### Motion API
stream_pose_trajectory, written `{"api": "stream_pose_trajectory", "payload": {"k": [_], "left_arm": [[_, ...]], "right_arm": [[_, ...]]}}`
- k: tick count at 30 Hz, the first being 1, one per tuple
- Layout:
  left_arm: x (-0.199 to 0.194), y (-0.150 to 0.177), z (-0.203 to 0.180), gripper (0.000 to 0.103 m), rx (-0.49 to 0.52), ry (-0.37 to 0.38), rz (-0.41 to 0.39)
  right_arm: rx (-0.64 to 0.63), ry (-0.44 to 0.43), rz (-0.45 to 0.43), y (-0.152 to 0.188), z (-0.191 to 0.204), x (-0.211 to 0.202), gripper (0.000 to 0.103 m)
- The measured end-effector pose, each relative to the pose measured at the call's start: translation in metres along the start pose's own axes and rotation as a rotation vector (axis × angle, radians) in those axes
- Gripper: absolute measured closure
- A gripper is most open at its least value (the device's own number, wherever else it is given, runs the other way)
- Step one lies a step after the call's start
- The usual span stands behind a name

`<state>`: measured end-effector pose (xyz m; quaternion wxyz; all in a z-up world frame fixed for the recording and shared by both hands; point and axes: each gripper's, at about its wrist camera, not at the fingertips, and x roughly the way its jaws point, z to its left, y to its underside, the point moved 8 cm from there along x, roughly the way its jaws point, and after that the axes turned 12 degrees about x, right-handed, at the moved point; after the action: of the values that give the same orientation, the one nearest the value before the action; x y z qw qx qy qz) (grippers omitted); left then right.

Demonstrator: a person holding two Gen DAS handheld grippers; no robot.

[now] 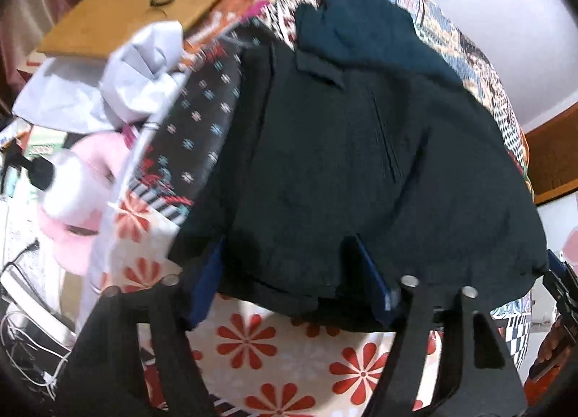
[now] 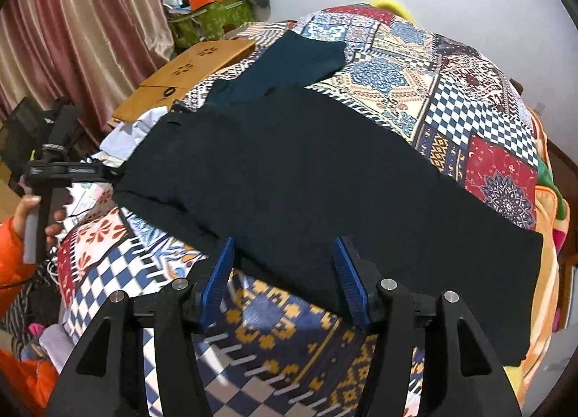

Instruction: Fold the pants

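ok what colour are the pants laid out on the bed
Very dark, almost black, plain with no pattern. The pants show best in the right wrist view.

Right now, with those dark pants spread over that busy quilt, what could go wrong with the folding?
1. A teal garment lies against the pants' far end; a careless fold might drag it along.
2. Both the left gripper and the right gripper are open at the near edge; closing low may pinch the quilt too.
3. White cloth crowds the waist end and could get tucked in.
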<state>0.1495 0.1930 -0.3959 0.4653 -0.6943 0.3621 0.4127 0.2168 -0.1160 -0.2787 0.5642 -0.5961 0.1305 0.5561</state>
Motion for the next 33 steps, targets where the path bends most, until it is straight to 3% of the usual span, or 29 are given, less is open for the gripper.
{"api": "stream_pose_trajectory", "payload": {"k": [2,5,6,7,9,13,17,21,25,27,29,33], "left_arm": [[0.001,0.001,-0.004,0.041,0.018,-0.026,-0.009],[-0.001,-0.001,-0.009,0.059,0.059,-0.061,-0.024],[-0.003,-0.002,-0.009,0.084,0.073,-0.082,-0.031],[-0.006,-0.002,-0.007,0.088,0.099,-0.136,-0.031],[-0.013,-0.004,-0.005,0.089,0.102,-0.125,-0.05],[-0.039,-0.014,-0.001,0.089,0.134,-0.16,-0.115],[-0.07,-0.022,-0.001,0.089,0.234,-0.257,-0.168],[-0.061,-0.016,0.005,0.088,0.296,-0.318,-0.127],[-0.011,0.01,0.01,0.083,0.294,-0.282,0.01],[-0.003,0.016,0.007,0.082,0.317,-0.299,0.013],[-0.009,0.013,0.001,0.075,0.372,-0.351,0.015],[-0.028,0.001,-0.007,0.055,0.397,-0.342,0.001]], "right_arm": [[-0.017,-0.007,-0.005,0.003,0.006,-0.001,0.05],[-0.065,0.019,-0.011,0.004,0.013,0.005,0.05],[-0.08,0.037,-0.013,0.004,0.015,0.01,0.05],[-0.089,0.045,-0.013,0.004,0.016,0.013,0.05],[-0.1,0.055,-0.026,0.001,0.019,0.018,0.052],[-0.107,0.057,-0.059,-0.005,0.024,0.02,0.086],[-0.104,0.007,-0.063,-0.008,0.032,0.015,0.092],[-0.09,-0.045,-0.037,-0.002,0.041,0.013,0.092],[-0.083,-0.034,0.005,0.007,0.043,0.025,0.088],[-0.076,-0.022,0.009,0.009,0.041,0.023,0.08],[-0.063,-0.021,0.018,0.009,0.037,0.017,0.062],[-0.013,-0.008,-0.021,0.008,0.016,-0.004,0.052]]}}
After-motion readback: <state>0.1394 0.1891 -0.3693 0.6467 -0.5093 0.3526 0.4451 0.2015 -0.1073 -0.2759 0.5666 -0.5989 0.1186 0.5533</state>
